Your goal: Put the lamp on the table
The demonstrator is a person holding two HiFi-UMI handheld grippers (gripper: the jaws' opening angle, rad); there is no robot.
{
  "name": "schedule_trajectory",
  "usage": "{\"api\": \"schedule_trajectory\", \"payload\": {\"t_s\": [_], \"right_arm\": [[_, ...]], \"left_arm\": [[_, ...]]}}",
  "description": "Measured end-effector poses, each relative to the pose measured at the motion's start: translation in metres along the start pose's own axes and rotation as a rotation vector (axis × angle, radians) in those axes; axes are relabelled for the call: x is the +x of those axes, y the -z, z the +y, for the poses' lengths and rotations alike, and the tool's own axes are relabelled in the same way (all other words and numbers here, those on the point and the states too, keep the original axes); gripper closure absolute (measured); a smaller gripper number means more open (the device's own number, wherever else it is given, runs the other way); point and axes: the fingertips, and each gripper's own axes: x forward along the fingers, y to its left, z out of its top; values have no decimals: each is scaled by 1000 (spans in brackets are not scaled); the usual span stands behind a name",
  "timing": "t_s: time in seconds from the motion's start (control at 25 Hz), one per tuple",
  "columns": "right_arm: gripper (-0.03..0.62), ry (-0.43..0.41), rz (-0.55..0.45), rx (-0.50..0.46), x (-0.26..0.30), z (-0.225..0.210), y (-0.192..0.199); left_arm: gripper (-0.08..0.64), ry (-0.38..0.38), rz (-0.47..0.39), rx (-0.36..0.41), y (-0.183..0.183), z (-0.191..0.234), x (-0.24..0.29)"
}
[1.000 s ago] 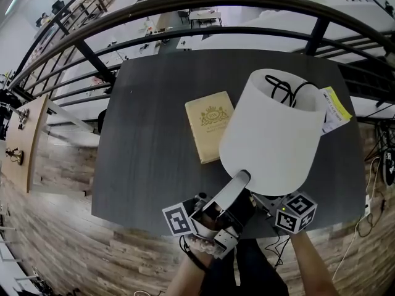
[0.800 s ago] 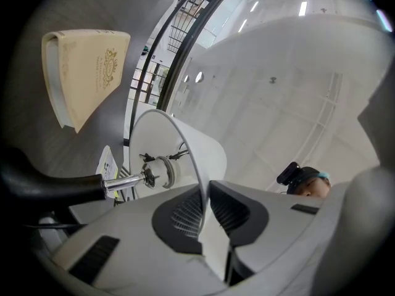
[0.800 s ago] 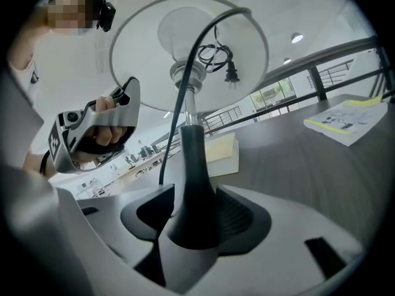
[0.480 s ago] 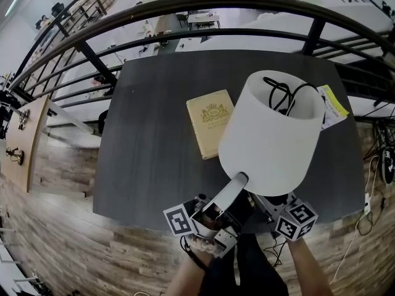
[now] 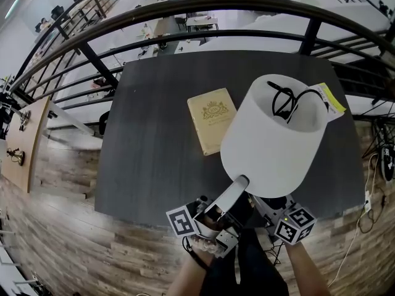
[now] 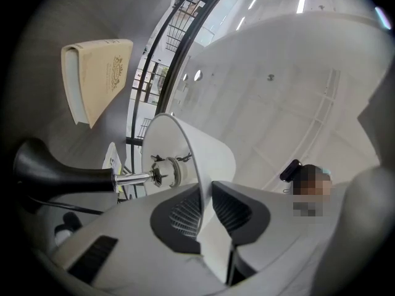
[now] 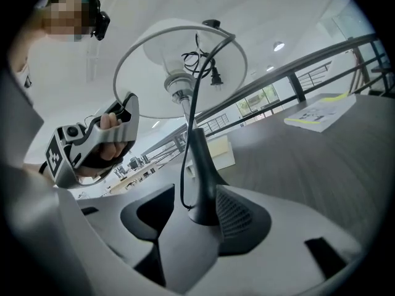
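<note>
Left gripper (image 6: 205,191): its jaws had just been opening. They stood part open with the shade (image 6: 213,159) rim between them, not pinched.
Right gripper (image 7: 196,193): its jaws stood apart round the stem (image 7: 199,165). The stem lay against the right-hand pad, with a gap at the other, and the cord (image 7: 182,187) ran through that gap.
Lamp (image 5: 271,140): it stood upright at the table's (image 5: 154,134) near edge, just right of the book (image 5: 212,121). The shade hid the base, so whether it was down could not be told.
Risk: a pad dragging the rim, or the cord snagging as the grippers pulled away, would likely tip the lamp off the near edge. That would be worse if the base was not yet seated.
Change: the right gripper sat nearer the person than a second before. The shade covered more of the paper (image 5: 330,97), and the lamp otherwise kept its place beside the book.
</note>
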Motion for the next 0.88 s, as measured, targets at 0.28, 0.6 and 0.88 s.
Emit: {"api": "schedule_trajectory", "payload": {"t_s": [0.28,0.6,0.88], "right_arm": [[359,-1,-24,36,-7,11,5],[360,2,-3,38,-7,26,22],[360,11,-2,38,-7,36,29]], "left_arm": [[468,5,9,2,4,-2,-11],[463,0,13,-8,6,-5,-24],[462,3,22,-12,10,-7,-33]]}}
